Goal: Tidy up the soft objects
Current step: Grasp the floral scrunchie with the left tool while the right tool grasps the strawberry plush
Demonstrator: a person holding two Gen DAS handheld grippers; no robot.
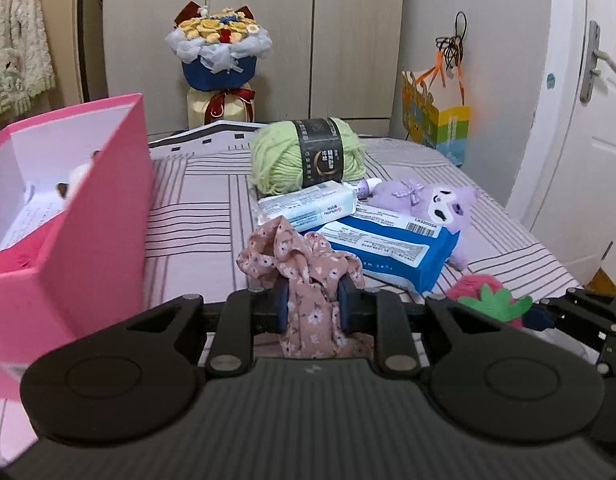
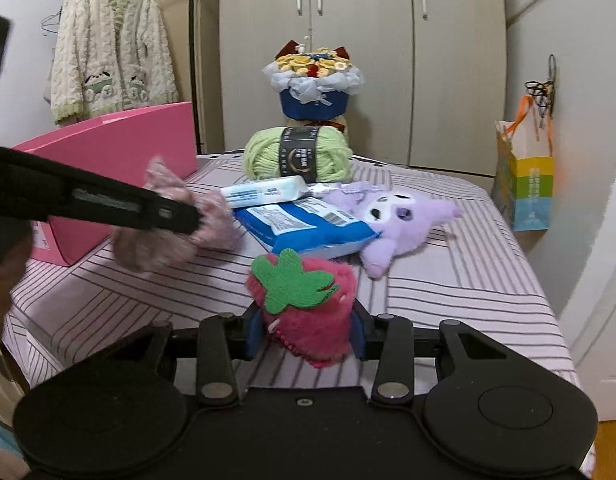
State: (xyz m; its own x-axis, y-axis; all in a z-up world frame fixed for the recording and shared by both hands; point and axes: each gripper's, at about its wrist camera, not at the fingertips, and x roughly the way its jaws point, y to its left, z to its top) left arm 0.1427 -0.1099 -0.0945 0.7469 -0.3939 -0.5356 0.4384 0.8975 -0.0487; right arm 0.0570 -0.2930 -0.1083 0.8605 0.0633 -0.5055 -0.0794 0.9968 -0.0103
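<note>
Striped bed (image 1: 195,200) by wardrobe: left tongs (image 1: 312,312) clamped the floral cloth (image 1: 303,264) beside the pink box (image 1: 87,208), right tongs (image 2: 305,330) gripped the strawberry plush (image 2: 303,300).

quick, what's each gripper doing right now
left gripper: closed on the pink floral cloth
right gripper: closed on the strawberry plush

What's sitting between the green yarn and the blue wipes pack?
A white soft pack lies between the green yarn and the blue wipes pack, clearest in the left wrist view.
</note>
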